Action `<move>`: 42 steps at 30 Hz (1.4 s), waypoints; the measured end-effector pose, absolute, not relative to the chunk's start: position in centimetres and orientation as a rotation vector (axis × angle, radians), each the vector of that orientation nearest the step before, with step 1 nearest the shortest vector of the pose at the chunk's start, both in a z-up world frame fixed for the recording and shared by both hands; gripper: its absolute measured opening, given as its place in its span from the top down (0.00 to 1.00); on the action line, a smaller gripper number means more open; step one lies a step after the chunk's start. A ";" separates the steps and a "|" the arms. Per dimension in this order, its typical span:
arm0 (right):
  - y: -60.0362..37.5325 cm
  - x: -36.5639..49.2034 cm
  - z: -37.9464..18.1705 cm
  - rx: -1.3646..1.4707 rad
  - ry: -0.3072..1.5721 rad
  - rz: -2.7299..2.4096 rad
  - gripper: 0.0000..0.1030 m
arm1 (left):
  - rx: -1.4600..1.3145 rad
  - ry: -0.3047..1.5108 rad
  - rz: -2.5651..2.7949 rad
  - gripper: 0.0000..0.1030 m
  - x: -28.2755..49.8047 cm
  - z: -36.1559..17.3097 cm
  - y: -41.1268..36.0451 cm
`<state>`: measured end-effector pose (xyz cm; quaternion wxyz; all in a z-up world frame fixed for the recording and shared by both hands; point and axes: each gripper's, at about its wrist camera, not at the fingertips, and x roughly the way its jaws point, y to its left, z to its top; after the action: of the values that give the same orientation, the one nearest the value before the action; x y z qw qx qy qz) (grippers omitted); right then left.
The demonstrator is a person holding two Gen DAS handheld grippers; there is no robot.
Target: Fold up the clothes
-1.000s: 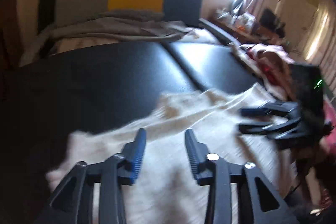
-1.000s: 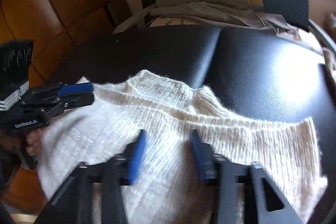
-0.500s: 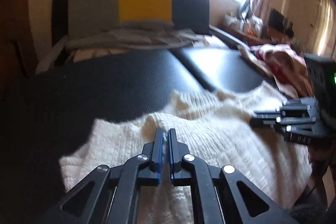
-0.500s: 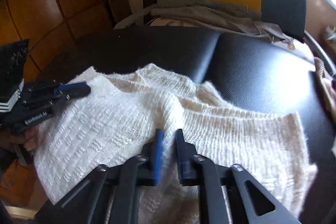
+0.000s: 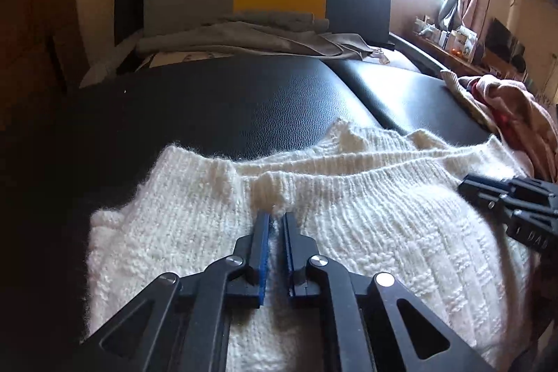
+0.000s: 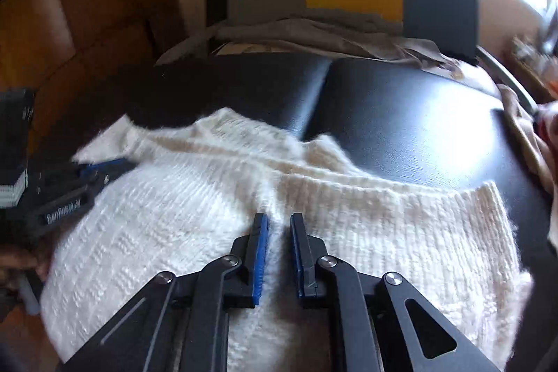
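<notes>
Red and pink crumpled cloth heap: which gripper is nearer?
Right. The right gripper, jaws just opened slightly with cream knitted sweater between them, sits toward the cloth heap; the left gripper, pinching the sweater, is farther off, beyond the right one.

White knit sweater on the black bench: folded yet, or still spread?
Still spread. The white knit sweater lies one layer wide across the black padded bench, with only small ridges pinched between each gripper's fingers.

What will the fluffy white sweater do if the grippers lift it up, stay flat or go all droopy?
Probably droopy: the white sweater already lies in soft wrinkles on the black cushion. Its chunky, fuzzy knit likely grips well, bunched between the left gripper pads. It may stretch where pinched.
</notes>
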<state>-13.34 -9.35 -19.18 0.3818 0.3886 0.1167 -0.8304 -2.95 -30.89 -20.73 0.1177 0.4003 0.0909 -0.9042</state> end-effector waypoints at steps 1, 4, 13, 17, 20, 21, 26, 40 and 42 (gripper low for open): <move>-9.0 -13.5 -19.1 0.994 0.282 -2.142 0.75 | 1.169 0.265 -2.643 0.92 -2.8 -20.7 -30.8; -7.8 -14.0 -19.2 1.027 0.208 -2.125 0.71 | 1.158 0.284 -2.639 0.92 -2.0 -20.7 -30.3; -3.1 -12.8 -17.4 1.002 0.083 -2.109 0.20 | 1.012 0.626 -2.675 0.81 5.9 -17.7 -34.0; -1.0 -11.6 -18.8 0.949 0.105 -2.081 0.18 | 0.933 0.851 -2.625 0.73 12.3 -16.9 -39.2; -1.7 -10.9 -19.1 0.910 0.160 -2.072 0.08 | 0.977 1.090 -2.615 0.58 14.2 -18.6 -42.0; -1.9 -10.7 -19.3 0.896 0.178 -2.068 0.04 | 0.987 1.147 -2.610 0.56 14.3 -19.2 -42.5; -2.8 -10.0 -19.6 0.874 0.276 -2.082 0.00 | 1.064 1.346 -2.620 0.46 13.0 -21.9 -43.9; -3.1 -9.2 -19.8 0.859 0.300 -2.110 0.00 | 1.271 1.285 -2.689 0.73 5.7 -24.8 -43.0; -3.0 -9.1 -19.8 0.857 0.298 -2.112 0.00 | 1.259 1.261 -2.679 0.79 5.2 -24.9 -42.5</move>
<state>-9.14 -3.04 -19.77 0.4090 0.3400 0.1183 -0.8385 5.24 -42.51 -24.86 -0.0380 0.3910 0.3917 -0.8320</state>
